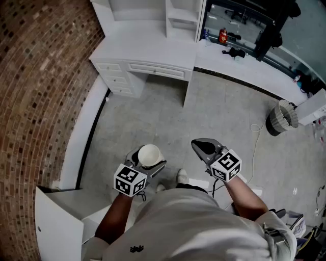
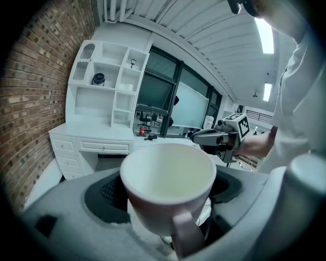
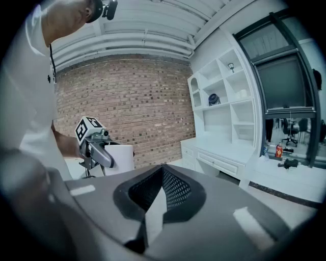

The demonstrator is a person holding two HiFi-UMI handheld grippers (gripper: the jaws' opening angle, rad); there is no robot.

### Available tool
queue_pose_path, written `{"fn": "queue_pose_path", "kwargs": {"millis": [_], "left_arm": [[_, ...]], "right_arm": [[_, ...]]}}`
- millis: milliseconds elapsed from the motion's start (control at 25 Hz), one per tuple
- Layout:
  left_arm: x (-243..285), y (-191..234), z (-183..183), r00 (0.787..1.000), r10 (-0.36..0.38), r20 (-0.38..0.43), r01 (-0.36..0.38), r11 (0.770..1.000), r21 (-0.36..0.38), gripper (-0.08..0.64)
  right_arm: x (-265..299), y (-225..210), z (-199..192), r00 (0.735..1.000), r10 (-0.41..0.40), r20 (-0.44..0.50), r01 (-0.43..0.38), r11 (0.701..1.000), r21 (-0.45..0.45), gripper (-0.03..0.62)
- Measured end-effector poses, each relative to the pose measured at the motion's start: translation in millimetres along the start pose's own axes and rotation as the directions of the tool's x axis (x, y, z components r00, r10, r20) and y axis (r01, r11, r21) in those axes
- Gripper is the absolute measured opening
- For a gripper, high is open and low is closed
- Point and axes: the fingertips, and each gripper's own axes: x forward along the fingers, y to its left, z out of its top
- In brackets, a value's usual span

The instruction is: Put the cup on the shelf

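Note:
A white cup [image 1: 150,154] with a handle stands upright between the jaws of my left gripper [image 1: 148,159], which is shut on it. In the left gripper view the cup [image 2: 168,176] fills the middle, its handle towards the camera. My right gripper [image 1: 203,148] is held level beside it, shut and empty; its jaws meet at the tip [image 3: 163,171]. The white shelf unit [image 1: 178,15] stands over a desk across the room, its compartments [image 2: 107,76] facing me. From the right gripper view I see the left gripper [image 3: 97,148] with the cup [image 3: 121,158] and the shelf [image 3: 224,97].
A brick wall [image 1: 35,92] runs along the left. A white desk with drawers [image 1: 142,56] sits under the shelf, with a counter [image 1: 244,63] to its right. A waste bin [image 1: 282,118] and a cable [image 1: 254,133] are on the floor. A white cabinet [image 1: 56,219] is near my left.

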Motion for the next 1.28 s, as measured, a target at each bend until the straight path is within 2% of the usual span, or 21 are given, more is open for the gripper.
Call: {"fn": "queue_pose_path", "kwargs": {"millis": [320,760,1040,1280], "left_arm": [[62,0,44,1.000,-0.014,0.003,0.014,0.999,0.034,0.430],[128,10,84,1.000,0.006,-0.001,-0.005,1.000,0.026,0.430],[155,45,118,1.000,-0.002,-0.014,0.003,0.998,0.060,0.430],[186,88,151,0.998,-0.059,-0.002,0.059,0.996,0.069,0.430]], "right_arm": [[-12,-57,-3,1.000,0.006,-0.002,-0.006,1.000,0.014,0.009],[-23,-117,-22,1.000,0.020,-0.012,-0.019,1.000,0.021,0.012],[-4,-140,-23,0.999,0.028,-0.021,-0.027,0.998,0.054,0.011],[26,-175,-14,0.999,-0.013,-0.030,0.015,0.997,0.072,0.011]]}}
